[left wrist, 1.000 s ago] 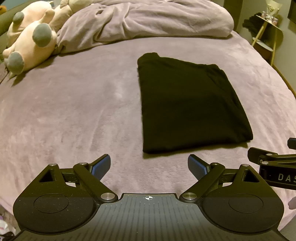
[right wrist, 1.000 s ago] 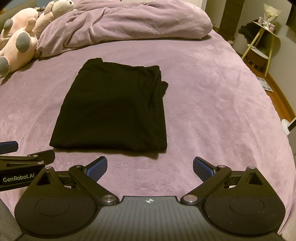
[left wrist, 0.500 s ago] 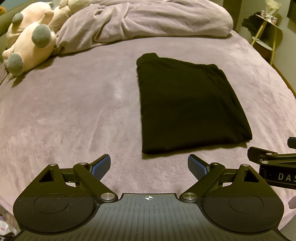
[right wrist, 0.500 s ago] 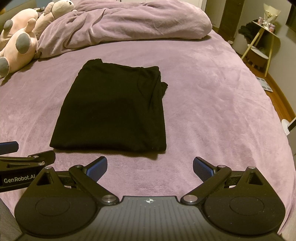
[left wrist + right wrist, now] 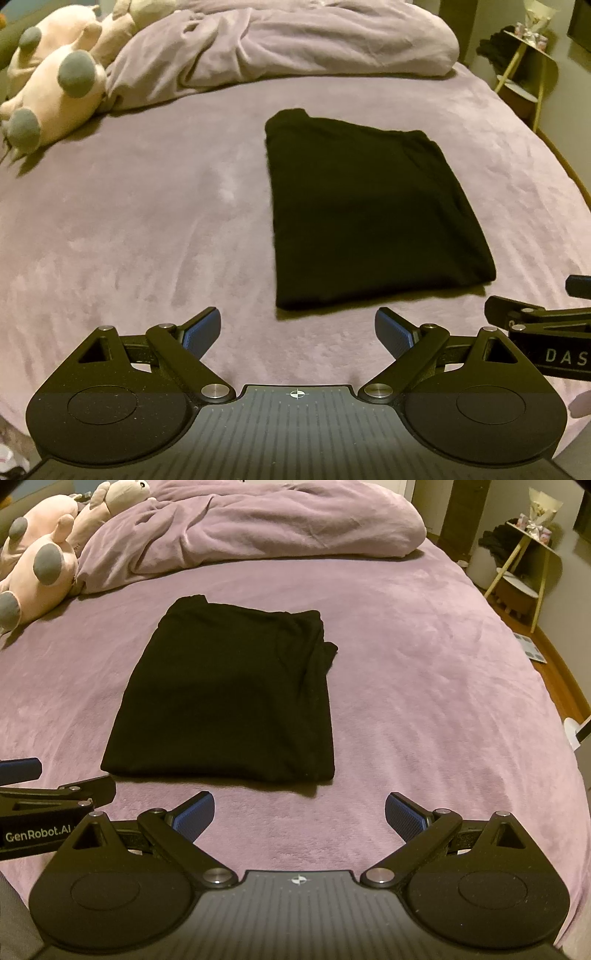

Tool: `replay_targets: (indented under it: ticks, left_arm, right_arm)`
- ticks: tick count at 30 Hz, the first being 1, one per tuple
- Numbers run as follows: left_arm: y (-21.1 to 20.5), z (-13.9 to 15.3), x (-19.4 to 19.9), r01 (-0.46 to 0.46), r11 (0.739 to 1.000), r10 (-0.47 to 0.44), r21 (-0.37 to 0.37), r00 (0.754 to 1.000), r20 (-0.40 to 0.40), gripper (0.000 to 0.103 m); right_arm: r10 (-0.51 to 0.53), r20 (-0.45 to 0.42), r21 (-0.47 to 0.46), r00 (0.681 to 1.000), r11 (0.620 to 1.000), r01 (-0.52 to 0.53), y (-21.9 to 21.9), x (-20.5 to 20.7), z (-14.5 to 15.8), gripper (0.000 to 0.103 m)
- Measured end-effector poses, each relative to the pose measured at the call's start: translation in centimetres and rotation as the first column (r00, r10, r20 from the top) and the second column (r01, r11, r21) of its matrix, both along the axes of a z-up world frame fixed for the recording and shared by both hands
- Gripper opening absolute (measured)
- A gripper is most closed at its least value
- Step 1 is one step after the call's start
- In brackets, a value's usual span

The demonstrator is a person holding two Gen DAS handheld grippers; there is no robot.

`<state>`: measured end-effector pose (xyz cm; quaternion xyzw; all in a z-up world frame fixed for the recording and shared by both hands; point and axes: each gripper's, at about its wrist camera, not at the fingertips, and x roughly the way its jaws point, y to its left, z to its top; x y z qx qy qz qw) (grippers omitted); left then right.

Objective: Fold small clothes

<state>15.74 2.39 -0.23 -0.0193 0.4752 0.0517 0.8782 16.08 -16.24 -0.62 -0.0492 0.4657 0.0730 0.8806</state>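
A black garment (image 5: 373, 206) (image 5: 236, 694) lies folded into a flat rectangle on the purple bed cover (image 5: 140, 229) (image 5: 443, 686). A small flap sticks out of its right edge in the right wrist view. My left gripper (image 5: 297, 332) hovers just short of the garment's near edge, open and empty. My right gripper (image 5: 300, 814) hangs in front of the garment's near right corner, also open with nothing between its blue pads. Each gripper shows at the side of the other's view.
A bunched purple duvet (image 5: 295, 40) (image 5: 251, 520) lies across the far end of the bed. Pink plush toys (image 5: 51, 85) (image 5: 33, 561) rest at the far left. A small side table (image 5: 524, 561) stands beyond the bed's right edge, by the wooden floor.
Both views have crept slightly forward and the garment sits a touch higher in frame. Both grippers stay open and the garment has not moved.
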Motion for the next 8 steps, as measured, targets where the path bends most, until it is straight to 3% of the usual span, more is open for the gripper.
replay_targets:
  ticks: [8]
  left_arm:
    - [0.19, -0.22, 0.13, -0.010, 1.000, 0.010, 0.005, 1.000, -0.020, 0.095]
  right_arm:
    - [-0.004, -0.001, -0.002, 1.000, 1.000, 0.004, -0.22, 0.07, -0.11, 0.099]
